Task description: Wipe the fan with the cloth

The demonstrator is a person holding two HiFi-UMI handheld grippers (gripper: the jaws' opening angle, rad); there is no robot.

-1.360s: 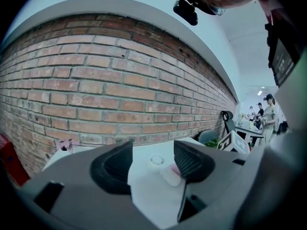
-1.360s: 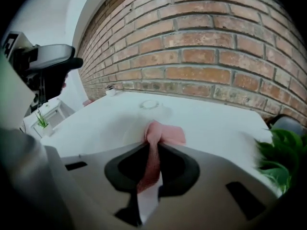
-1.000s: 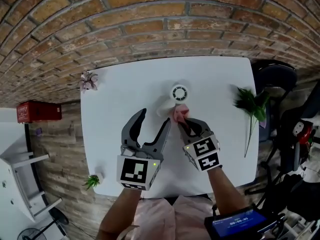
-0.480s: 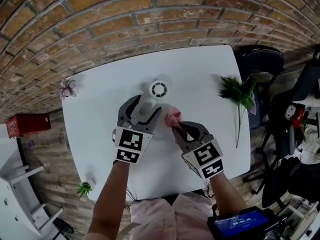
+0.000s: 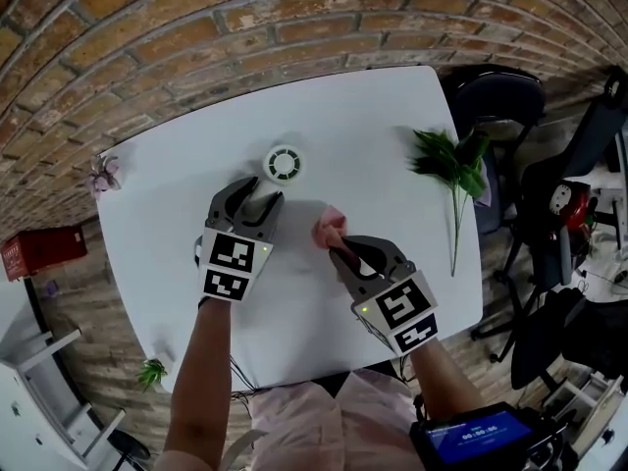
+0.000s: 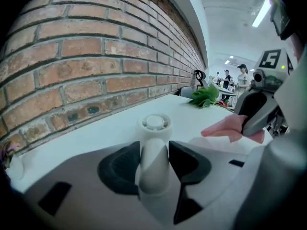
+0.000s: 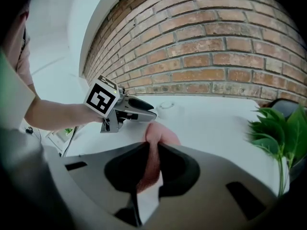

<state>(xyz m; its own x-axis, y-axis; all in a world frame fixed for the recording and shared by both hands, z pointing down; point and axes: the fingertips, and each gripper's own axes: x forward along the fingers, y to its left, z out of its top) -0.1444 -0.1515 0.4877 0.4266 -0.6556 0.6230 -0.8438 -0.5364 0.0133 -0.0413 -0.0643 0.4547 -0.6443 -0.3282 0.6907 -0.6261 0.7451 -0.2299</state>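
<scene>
Two tools work over a white surface (image 5: 383,130) set against a brick wall (image 5: 147,27). From the head view, the left tool (image 5: 253,199) reaches toward the small white fan (image 5: 284,163), which lies near the wall-side edge with its round head beyond the tool's tips. The right tool (image 5: 340,249) sits nearer the person, with a pink cloth (image 5: 330,229) bunched at its tips, close to the fan but apart from it. A leafy sprig (image 5: 446,165) lies toward the right edge, a pink flower (image 5: 101,175) at the left corner, and a dark chair (image 5: 496,96) stands beyond the far right corner. In the left gripper view, the left tool's jaws have just been closing and now press on both sides of the fan's white handle (image 6: 153,164), the round head (image 6: 154,123) just past them. The cloth (image 6: 230,127) hangs from the right tool (image 6: 256,111) off to the right. In the right gripper view, the right tool (image 7: 152,150) has its jaws pressed together on the cloth (image 7: 160,135), a fold of it bulging above the tips. Beyond it, the left tool (image 7: 139,110) points toward the fan by the wall.
</scene>
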